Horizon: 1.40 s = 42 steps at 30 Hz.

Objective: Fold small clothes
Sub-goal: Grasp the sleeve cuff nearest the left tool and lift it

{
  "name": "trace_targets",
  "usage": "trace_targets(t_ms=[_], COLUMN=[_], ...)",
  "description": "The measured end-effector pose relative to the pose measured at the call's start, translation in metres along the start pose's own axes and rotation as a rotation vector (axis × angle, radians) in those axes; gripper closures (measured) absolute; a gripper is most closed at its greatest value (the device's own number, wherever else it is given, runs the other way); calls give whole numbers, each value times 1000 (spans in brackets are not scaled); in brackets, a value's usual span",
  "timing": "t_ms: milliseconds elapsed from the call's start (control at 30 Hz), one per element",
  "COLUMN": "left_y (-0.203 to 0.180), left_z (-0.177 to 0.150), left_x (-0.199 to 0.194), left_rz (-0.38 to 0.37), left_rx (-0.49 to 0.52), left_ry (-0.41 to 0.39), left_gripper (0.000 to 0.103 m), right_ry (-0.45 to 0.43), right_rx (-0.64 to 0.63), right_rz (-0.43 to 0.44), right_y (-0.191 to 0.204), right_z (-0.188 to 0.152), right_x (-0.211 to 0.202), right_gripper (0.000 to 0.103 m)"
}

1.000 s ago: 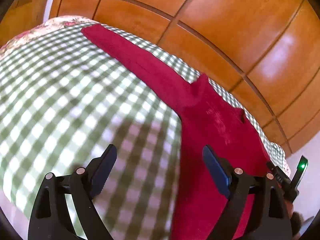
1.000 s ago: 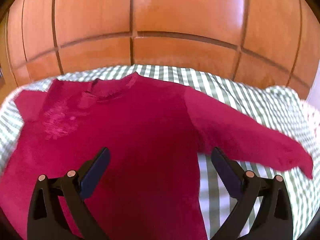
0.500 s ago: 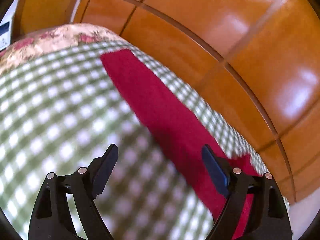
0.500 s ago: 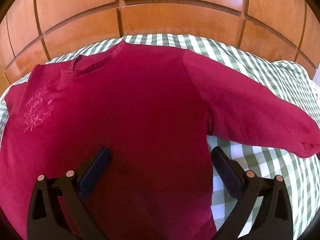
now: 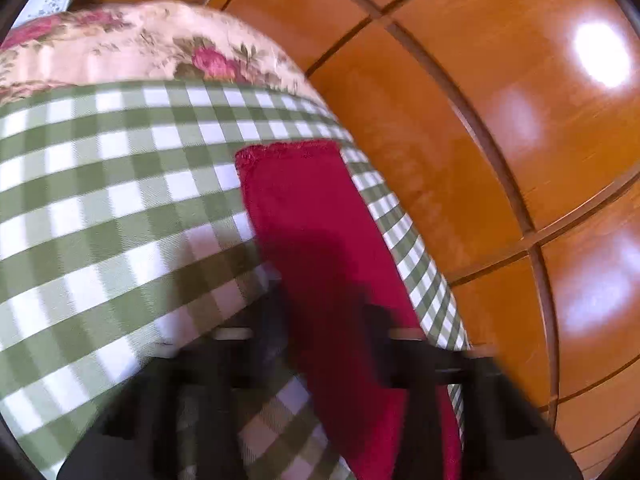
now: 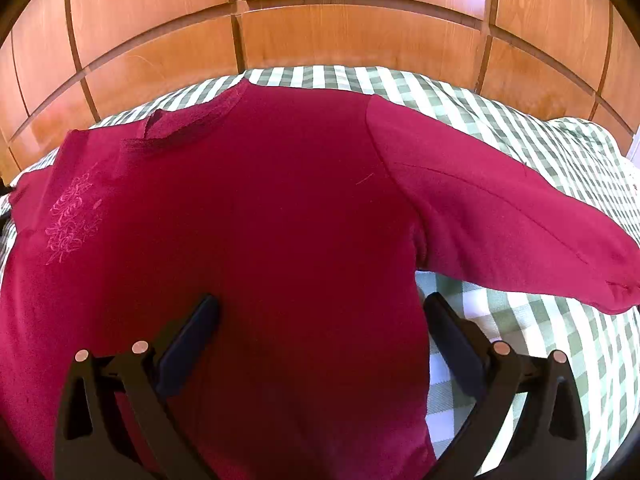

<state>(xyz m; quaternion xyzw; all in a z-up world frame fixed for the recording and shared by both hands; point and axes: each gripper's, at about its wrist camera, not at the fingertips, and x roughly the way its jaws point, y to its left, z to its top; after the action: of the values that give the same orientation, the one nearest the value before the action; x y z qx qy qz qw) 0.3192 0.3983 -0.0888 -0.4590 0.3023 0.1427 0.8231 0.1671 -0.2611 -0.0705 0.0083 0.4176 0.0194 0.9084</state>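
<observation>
A dark red long-sleeved top point(image 6: 280, 200) lies flat on a green-and-white checked cover point(image 6: 540, 360), neck towards the wardrobe. One sleeve point(image 6: 520, 232) stretches out to the right. My right gripper point(image 6: 320, 304) hangs open just above the lower body of the top, its right finger point(image 6: 452, 336) at the side seam. The other sleeve point(image 5: 304, 200) runs away from my left gripper point(image 5: 326, 320) to its cuff. The left jaws are motion-blurred and closing, with that sleeve between them.
Polished wooden wardrobe doors point(image 6: 320, 20) stand right behind the bed, also filling the right of the left wrist view as wardrobe panels point(image 5: 480, 120). A floral bedspread point(image 5: 140, 48) shows beyond the checked cover point(image 5: 100, 200).
My left gripper has travelled along the sleeve towards its cuff and rolled, and its wide jaws have come in around the sleeve. The right gripper has sunk slightly nearer the top, still open.
</observation>
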Motion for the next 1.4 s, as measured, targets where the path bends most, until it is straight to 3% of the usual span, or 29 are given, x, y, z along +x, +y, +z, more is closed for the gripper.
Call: trace_targets(t_ms=[33, 133, 267, 467, 500, 533, 567, 700, 767, 833, 933, 1067, 1200, 1400], left_y=[0, 2, 19, 47, 51, 59, 64, 69, 64, 61, 47, 9, -40, -110], left_z=[2, 3, -1, -21, -24, -22, -22, -14, -7, -4, -7, -17, -35, -76], left_x=[2, -20, -62, -91, -91, -93, -93, -98, -94, -89, -95, -114, -132, -137], left_rz=[-4, -19, -13, -8, -2, 7, -7, -5, 17, 50, 63, 51, -34, -166], left_rx=[-7, 29, 43, 60, 50, 31, -1, -56, -57, -62, -47, 73, 159, 263], left_ry=[8, -92, -166, -167, -164, -165, -181, -224, -224, -190, -217, -264, -293, -242], left_gripper=[95, 95, 95, 95, 83, 56, 46, 37, 40, 94, 94, 94, 94, 94], right_ry=[0, 0, 0, 0, 0, 0, 0, 0, 0, 0, 0, 0, -1, -2], right_rx=[0, -1, 0, 0, 0, 0, 0, 0, 1, 0, 1, 2, 2, 4], right_rz=[0, 0, 1, 1, 1, 1, 1, 2, 2, 2, 3, 3, 3, 5], right_y=[0, 0, 0, 0, 0, 0, 0, -1, -1, -1, -1, -1, -1, -1], right_z=[0, 0, 0, -1, -1, -1, -1, -1, -1, 0, 0, 0, -1, -1], right_x=[0, 0, 1, 1, 1, 1, 1, 0, 0, 1, 1, 0, 1, 0], right_gripper=[2, 2, 2, 2, 2, 2, 2, 2, 2, 2, 2, 2, 2, 2])
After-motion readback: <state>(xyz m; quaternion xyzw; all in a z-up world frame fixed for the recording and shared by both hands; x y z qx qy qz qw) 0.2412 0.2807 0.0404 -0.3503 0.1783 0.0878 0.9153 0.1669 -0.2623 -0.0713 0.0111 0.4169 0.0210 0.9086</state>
